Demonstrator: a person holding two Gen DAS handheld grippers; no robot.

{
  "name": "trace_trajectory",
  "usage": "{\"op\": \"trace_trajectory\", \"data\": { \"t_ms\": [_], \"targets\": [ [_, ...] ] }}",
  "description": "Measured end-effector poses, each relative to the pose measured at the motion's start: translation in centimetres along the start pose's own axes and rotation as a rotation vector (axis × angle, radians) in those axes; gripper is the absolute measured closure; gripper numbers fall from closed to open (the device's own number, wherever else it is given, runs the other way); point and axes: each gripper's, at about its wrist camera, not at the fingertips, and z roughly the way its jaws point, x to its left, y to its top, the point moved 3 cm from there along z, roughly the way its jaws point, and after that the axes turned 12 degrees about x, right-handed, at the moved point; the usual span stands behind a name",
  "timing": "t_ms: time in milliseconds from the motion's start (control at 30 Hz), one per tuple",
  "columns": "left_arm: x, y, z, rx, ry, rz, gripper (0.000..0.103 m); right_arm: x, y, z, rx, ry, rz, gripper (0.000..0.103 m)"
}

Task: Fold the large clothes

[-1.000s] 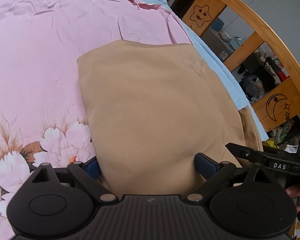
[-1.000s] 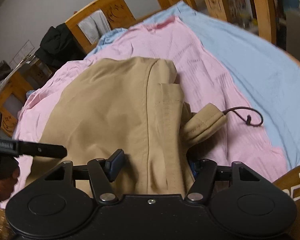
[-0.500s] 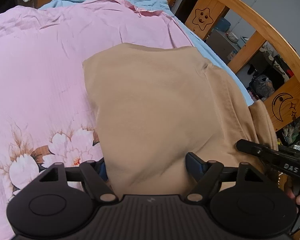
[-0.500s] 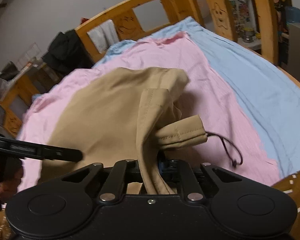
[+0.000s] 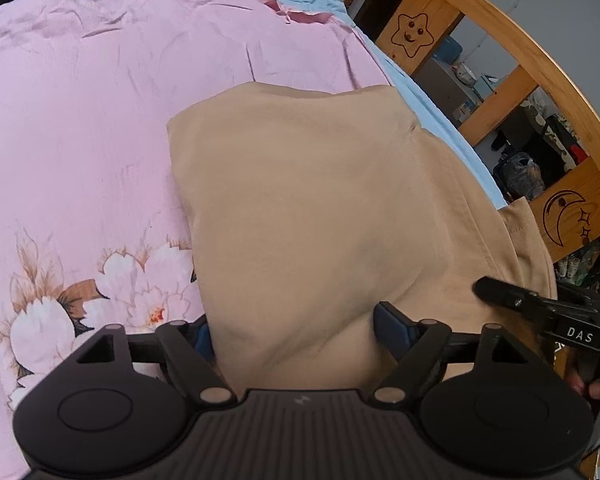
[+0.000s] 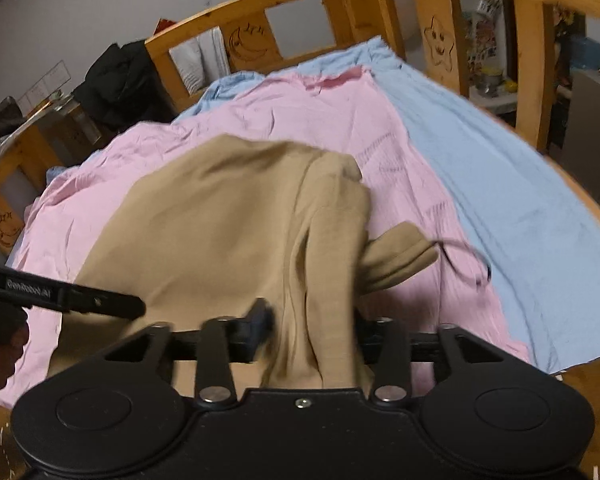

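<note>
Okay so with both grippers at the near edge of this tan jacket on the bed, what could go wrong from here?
1. The right gripper is opening with a bunched tan jacket ridge between its jaws, so the fold may slump.
2. The loose cuff and dark cord stick out sideways and may spoil the fold.

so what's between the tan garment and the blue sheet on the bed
A strip of pink sheet lies between the tan garment and the blue sheet, with a dark cord on it, seen in the right wrist view.
</note>
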Motion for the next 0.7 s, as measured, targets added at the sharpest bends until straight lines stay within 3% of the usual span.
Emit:
{"op": "trace_trajectory", "data": {
  "t_ms": [133,200,300,367,467,633,700],
  "targets": [
    [0.8,-0.2,0.6,-0.008,-0.026,0.0,0.014,-1.7,0.2,2.0,0.05,0.074,0.051,0.036],
    [1.5,-0.2,0.9,-0.002,-0.055,-0.025,0.011,-2.9,0.2,3.2,0.079,0.15,0.117,0.037],
    [2.3,-0.3,1.6,0.024,-0.107,-0.084,0.008,-3.2,0.1,3.5,0.086,0.203,0.128,0.052],
    [2.3,-0.2,1.9,0.033,-0.123,-0.094,0.008,-2.6,0.3,3.1,0.084,0.197,0.084,0.054],
    [0.9,-0.1,2.3,0.029,-0.086,-0.049,0.009,-2.7,0.6,3.6,0.117,0.197,0.091,0.054],
    [0.1,-0.3,1.5,0.017,-0.062,-0.056,0.016,-2.8,0.7,2.8,0.095,0.236,0.146,0.081],
    [0.2,-0.3,1.0,0.014,-0.069,-0.07,0.02,-2.3,0.7,2.0,0.066,0.248,0.132,0.085]
  ]
}}
